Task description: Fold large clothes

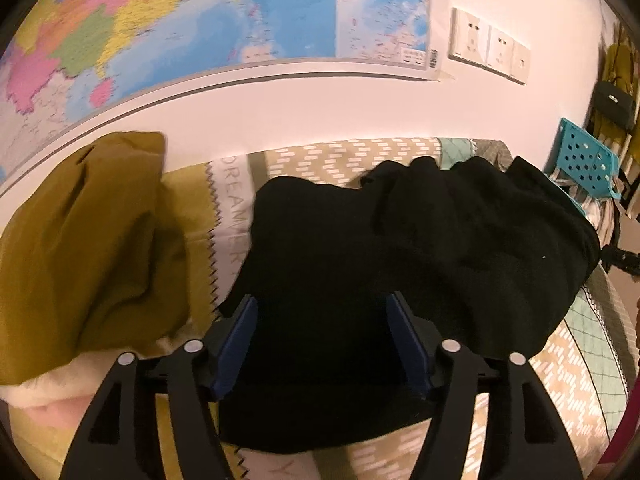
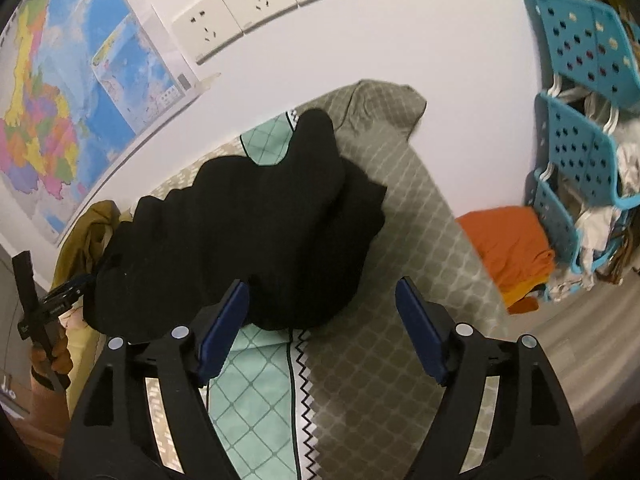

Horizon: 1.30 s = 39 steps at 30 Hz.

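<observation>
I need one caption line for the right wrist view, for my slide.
Open right gripper above the patterned bedspread, beside a bunched black garment; turquoise basket rack at right.

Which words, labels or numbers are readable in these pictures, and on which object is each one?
"DREAMMER": grey capitals along the white band of the bed cover; the last letters are uncertain.
Wall map: its print is too small and blurred to read.
Wall sockets: no readable text.
</observation>
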{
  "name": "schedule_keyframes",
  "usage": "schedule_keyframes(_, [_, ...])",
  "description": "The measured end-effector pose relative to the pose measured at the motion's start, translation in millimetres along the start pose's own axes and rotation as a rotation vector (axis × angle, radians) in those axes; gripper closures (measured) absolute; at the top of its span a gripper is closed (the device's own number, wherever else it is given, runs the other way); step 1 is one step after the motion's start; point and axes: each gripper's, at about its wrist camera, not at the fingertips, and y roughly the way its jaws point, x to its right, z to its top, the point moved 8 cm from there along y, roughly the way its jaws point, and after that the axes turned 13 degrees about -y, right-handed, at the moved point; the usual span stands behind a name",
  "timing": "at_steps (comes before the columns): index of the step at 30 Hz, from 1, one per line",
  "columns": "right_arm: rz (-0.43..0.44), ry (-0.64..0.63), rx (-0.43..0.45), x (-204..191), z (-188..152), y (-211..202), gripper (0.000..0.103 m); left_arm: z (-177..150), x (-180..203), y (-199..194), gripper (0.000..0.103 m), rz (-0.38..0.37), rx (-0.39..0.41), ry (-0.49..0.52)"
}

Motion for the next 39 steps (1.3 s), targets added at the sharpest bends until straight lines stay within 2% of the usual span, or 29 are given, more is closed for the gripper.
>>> schedule_keyframes(1, [0.005, -0.002, -0.002, -2, 0, 5, 0.029, -2, -2, -1, 0.035, -0.006, -0.005, -0.007])
schedule_keyframes(2, [0.014, -0.008, 0.001, -4, 2, 10, 0.042, -4, -6, 0, 0.035, -0.011, -0.015, -0.020])
schedule_keyframes(3, [0.020, -0.014, 0.006, -6, 3, 13, 0.067, -6, -10, 2, 0.035, -0.005, -0.023, -0.030])
schedule_keyframes(5, [0.051, -0.037, -0.007, -14, 6, 22, 0.090, -8, -15, 7, 0.033, 0.005, -0.038, -0.043])
schedule_keyframes(6, [0.030, -0.055, 0.004, -17, 12, 21, 0.094, -9, -18, 9, 0.033, 0.014, -0.042, -0.053])
schedule_keyframes(8, [-0.013, -0.091, 0.050, -18, 26, 8, 0.096, -8, -19, 10, 0.033, 0.029, -0.035, -0.044])
schedule_keyframes(11, [-0.029, -0.100, 0.139, -19, 49, -17, 0.096, -9, -21, 16, 0.033, 0.053, -0.039, -0.032])
schedule_keyframes(13, [-0.051, -0.111, 0.119, -12, 51, -9, 0.096, -10, -28, 20, 0.032, 0.072, -0.045, -0.052])
schedule_keyframes(15, [-0.063, -0.084, 0.049, -2, 36, 15, 0.093, -15, -36, 25, 0.032, 0.049, -0.075, -0.109])
schedule_keyframes(17, [-0.083, -0.078, 0.010, 4, 24, 27, 0.084, -14, -40, 21, 0.032, 0.034, -0.074, -0.127])
schedule_keyframes(19, [-0.035, -0.019, 0.049, 9, 23, 17, 0.077, -14, -43, 15, 0.032, 0.059, -0.057, -0.108])
schedule_keyframes(20, [0.010, 0.021, 0.081, 11, 24, 8, 0.070, -15, -43, 11, 0.032, 0.058, -0.055, -0.102])
schedule_keyframes(22, [0.002, 0.041, 0.108, 18, 22, -4, 0.060, -18, -46, 2, 0.032, 0.048, -0.050, -0.103])
schedule_keyframes(25, [0.053, 0.073, 0.086, 17, 12, -6, 0.056, -23, -51, -10, 0.032, 0.017, -0.052, -0.133])
schedule_keyframes(26, [0.071, 0.086, 0.083, 16, 11, -5, 0.047, -25, -52, -15, 0.032, 0.001, -0.051, -0.138])
schedule_keyframes(27, [0.088, 0.092, 0.084, 15, 11, -3, 0.032, -28, -53, -19, 0.032, -0.007, -0.052, -0.143])
schedule_keyframes(28, [0.108, 0.105, 0.086, 14, 10, -1, 0.026, -31, -55, -22, 0.032, -0.010, -0.056, -0.147])
schedule_keyframes(29, [0.131, 0.117, 0.085, 12, 10, 3, 0.029, -35, -55, -23, 0.032, -0.015, -0.070, -0.149])
schedule_keyframes(30, [0.130, 0.109, 0.077, 11, 11, 8, 0.043, -39, -56, -24, 0.032, -0.025, -0.084, -0.158])
schedule_keyframes(31, [0.131, 0.095, 0.062, 11, 11, 14, 0.052, -43, -57, -26, 0.032, -0.036, -0.093, -0.173])
schedule_keyframes(32, [0.160, 0.088, 0.050, 9, 12, 18, 0.075, -46, -58, -28, 0.032, -0.054, -0.102, -0.184])
schedule_keyframes(33, [0.182, 0.093, 0.043, 8, 14, 20, 0.083, -50, -58, -28, 0.032, -0.075, -0.117, -0.199])
schedule_keyframes(37, [0.139, 0.055, 0.066, 4, 25, 10, 0.091, -65, -50, -28, 0.032, -0.122, -0.164, -0.220])
schedule_keyframes(38, [0.143, 0.073, 0.067, 6, 26, 10, 0.090, -70, -45, -26, 0.032, -0.143, -0.189, -0.222])
schedule_keyframes(39, [0.148, 0.093, 0.062, 8, 25, 10, 0.082, -73, -39, -23, 0.032, -0.157, -0.205, -0.220])
